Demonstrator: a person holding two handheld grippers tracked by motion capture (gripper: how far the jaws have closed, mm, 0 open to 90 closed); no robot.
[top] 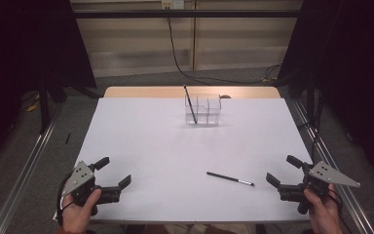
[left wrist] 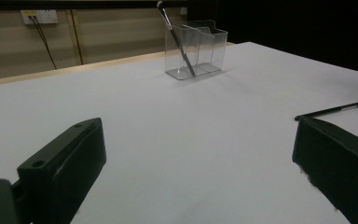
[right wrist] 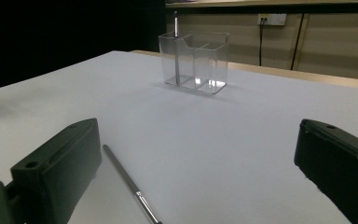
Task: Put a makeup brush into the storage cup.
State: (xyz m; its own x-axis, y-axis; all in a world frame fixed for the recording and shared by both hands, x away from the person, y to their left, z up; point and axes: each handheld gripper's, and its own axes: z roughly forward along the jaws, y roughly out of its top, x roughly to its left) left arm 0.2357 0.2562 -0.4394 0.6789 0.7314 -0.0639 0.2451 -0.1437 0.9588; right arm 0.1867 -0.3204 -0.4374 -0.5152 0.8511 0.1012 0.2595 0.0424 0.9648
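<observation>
Our right gripper [top: 283,172] sits low at the near right corner of the table [top: 141,146], jaws spread wide apart with nothing between them, and our left gripper [top: 113,171] mirrors it at the near left corner, equally wide and holding nothing. The thing we reach for next, we judge, is the loose brush [top: 230,179] lying flat on the white surface just to the left of our right gripper and well apart from the left one, so the right hand is plainly the nearer. Its long axis runs roughly across the table, the dark handle end toward the middle and the silvery tip end pointing toward our right gripper, slightly nearer to us. In the right gripper view the brush [right wrist: 131,184] passes just inside the left jaw and slants away, not yet between the two jaws. Farther out, near the far edge, stands the clear holder [top: 203,109], with another brush [top: 190,103] already leaning upright in its left compartment; the loose one lies well short of it.
</observation>
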